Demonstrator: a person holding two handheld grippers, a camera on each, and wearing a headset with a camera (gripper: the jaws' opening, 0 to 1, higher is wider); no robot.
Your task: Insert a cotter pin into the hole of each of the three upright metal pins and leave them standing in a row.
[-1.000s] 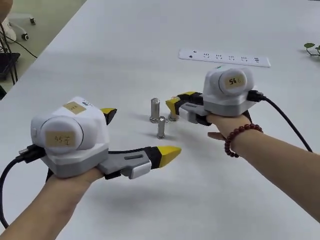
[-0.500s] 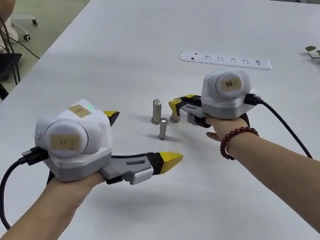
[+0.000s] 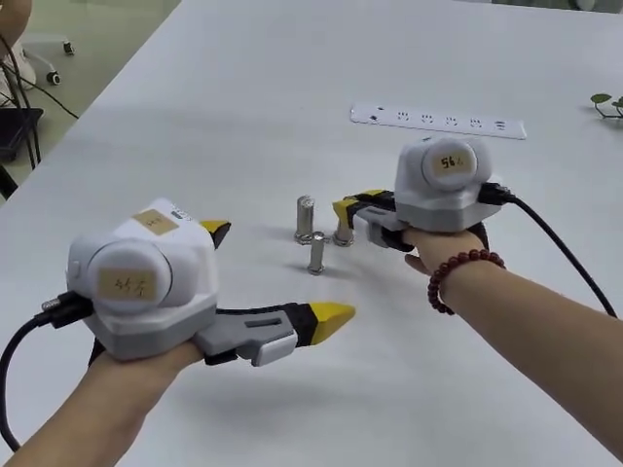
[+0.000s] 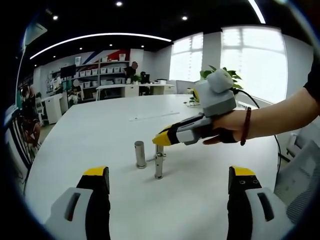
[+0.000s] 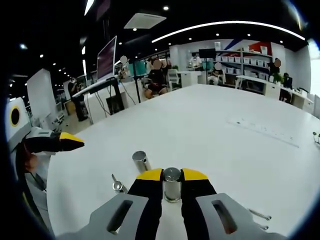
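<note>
Three short metal pins stand on the white table (image 3: 243, 117). My right gripper (image 3: 342, 208) (image 5: 172, 176) is shut on the right-hand pin (image 3: 343, 234) (image 5: 172, 183), gripping near its top. A plain pin (image 3: 305, 218) (image 4: 140, 154) (image 5: 141, 161) stands just left of it. The nearest pin (image 3: 316, 252) (image 4: 159, 166) (image 5: 118, 186) seems to have a thin piece across its top. My left gripper (image 3: 274, 273) (image 4: 168, 172) is open wide, low and short of the pins, with nothing between its jaws. In the left gripper view the right gripper (image 4: 161, 139) reaches in over the pins.
A white power strip (image 3: 438, 121) lies at the far side of the table. Green plant leaves (image 3: 608, 96) show at the right edge. Thin loose wire pieces (image 5: 260, 215) lie on the table right of the held pin. The left gripper (image 5: 55, 142) appears at that view's left.
The right gripper has stayed shut on the same pin. The left gripper has barely shifted, and the pins stand where they were.
</note>
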